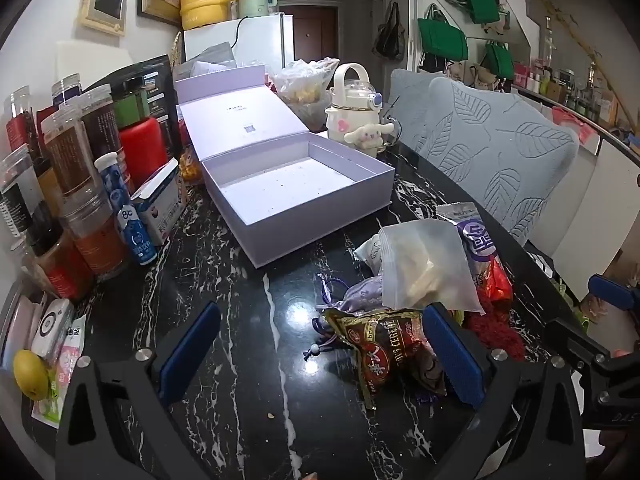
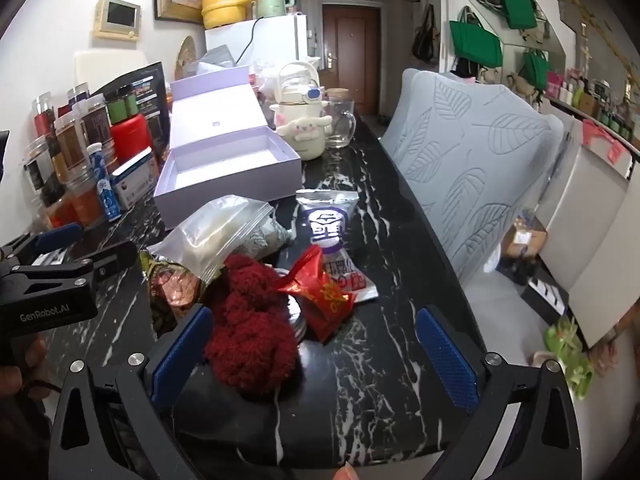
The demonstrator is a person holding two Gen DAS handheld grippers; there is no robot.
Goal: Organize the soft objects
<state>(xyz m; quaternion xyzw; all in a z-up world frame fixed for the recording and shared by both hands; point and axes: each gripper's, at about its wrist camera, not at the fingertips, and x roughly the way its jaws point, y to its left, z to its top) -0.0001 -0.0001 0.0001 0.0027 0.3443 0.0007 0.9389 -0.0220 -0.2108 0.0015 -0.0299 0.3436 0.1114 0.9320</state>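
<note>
Left tool (image 1: pixel 320 354), lower centre of the left-wrist view: blue pads spread fully apart, nothing between them but bare black marble tabletop (image 1: pixel 280 320); its right-hand pad stands just beside a brown cereal packet (image 1: pixel 384 344). Right tool (image 2: pixel 314 350), lower centre of the right-wrist view: pads likewise wide apart and gripping nothing, with a dark red fuzzy knit piece (image 2: pixel 250 324) lying between them, nearer the left-hand pad.

The soft objects sit in one heap at centre frame: a clear zip bag (image 2: pixel 220 236) with pale contents on top, a red foil packet (image 2: pixel 324 288), a white-and-purple snack pouch (image 2: pixel 328 228), and, in the left-wrist view, a lilac drawstring sachet (image 1: pixel 360 300) partly under the zip bag.

Beyond the heap, upper centre-left, a lavender gift box (image 1: pixel 304 184) stands with its lid hinged back and its tray empty. Jars and bottles (image 1: pixel 80 184) crowd the left edge; a cream character bottle (image 1: pixel 352 112) stands behind the box.

Step in hand, by judgement: the start of the task, both tools poised before a first pick. The next move likely calls for lowering the right tool over the red knit piece, pinching it, and carrying it up-frame into the box.
</note>
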